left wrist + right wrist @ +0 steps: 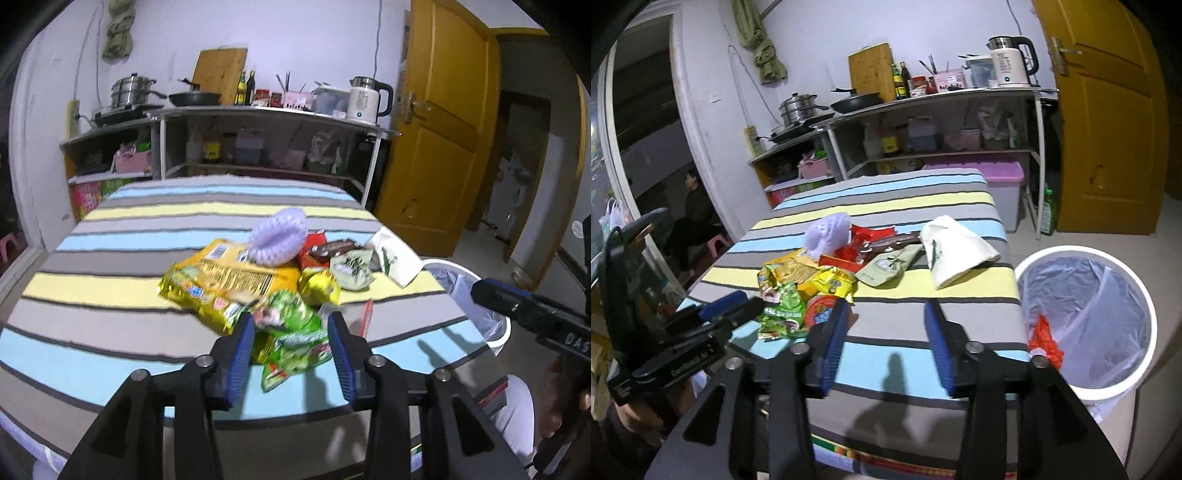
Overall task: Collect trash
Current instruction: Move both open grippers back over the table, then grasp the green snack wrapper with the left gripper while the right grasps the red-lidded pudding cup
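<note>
A heap of trash lies on the striped table [110, 280]: a green wrapper [295, 332], a big yellow packet [229, 280], a purple foam net [277, 240], a pale green pouch [351, 271] and a white paper bag [395, 258]. My left gripper [291, 319] is open, with the green wrapper lying between its blue pads; I cannot see them press on it. My right gripper [886, 321] is open over bare tablecloth near the front edge, with nothing between its fingers. To its right stands the white lined bin [1086, 321], with a red wrapper [1047, 339] inside.
Shelves [923, 103] with a kettle, pans and bottles stand behind the table. A yellow door [1108, 129] is at the right and a pink-lidded box [997, 173] sits on the floor. A person [694, 206] sits in the doorway at far left.
</note>
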{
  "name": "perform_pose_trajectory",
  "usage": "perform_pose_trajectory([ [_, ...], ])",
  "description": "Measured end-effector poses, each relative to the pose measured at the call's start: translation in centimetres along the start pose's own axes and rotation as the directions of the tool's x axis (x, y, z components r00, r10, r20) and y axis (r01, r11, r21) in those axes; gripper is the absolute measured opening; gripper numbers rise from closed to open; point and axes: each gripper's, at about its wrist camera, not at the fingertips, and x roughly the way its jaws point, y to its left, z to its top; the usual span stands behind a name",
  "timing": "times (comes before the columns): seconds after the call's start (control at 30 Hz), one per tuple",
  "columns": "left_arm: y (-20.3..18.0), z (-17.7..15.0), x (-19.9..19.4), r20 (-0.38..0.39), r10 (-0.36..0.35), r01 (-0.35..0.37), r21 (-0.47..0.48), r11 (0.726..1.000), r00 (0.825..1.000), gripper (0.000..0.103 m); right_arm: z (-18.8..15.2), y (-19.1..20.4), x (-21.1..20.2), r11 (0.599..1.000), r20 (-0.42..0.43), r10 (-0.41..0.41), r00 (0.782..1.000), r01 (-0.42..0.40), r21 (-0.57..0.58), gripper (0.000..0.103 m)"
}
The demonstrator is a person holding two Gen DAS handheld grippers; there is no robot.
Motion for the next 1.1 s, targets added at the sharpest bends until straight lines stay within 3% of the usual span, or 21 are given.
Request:
perform_pose_trajectory([
  [0.37,0.4,-1.5,2.3,-0.074,-0.023,0.021,-0.016,1.0,0.997,0.041,-0.1,0.0,0.7,1.0,-0.02,-0.007,1.0,0.007,-0.011,0.047],
  [0.43,0.5,-1.6,2.6,-0.083,-0.029,0.028,-0.023,0.999,0.996,0.036,-0.1,0.1,0.9,1.0,-0.025,-0.005,1.0,0.005,-0.013,0.047],
  [0.5,0.6,-1.6,2.8,-0.09,-0.033,0.031,-0.024,0.999,0.995,0.019,-0.1,0.3,1.2,1.0,-0.03,-0.002,1.0,0.002,-0.016,0.047],
  [0.57,0.8,-1.7,2.9,-0.094,-0.035,0.032,-0.027,0.999,0.995,0.012,-0.1,0.4,1.5,1.0,-0.034,0.001,0.999,-0.002,-0.021,0.047],
  [0.8,1.7,-1.4,2.1,-0.072,-0.056,0.053,-0.047,0.998,0.996,0.01,0.1,1.5,2.4,0.999,-0.041,0.018,0.999,-0.02,-0.047,0.047],
  [1.1,2.3,0.3,-0.7,0.01,-0.072,0.072,-0.046,0.996,0.997,0.01,0.2,3.6,5.1,0.992,-0.083,0.065,0.994,-0.073,-0.107,0.052],
])
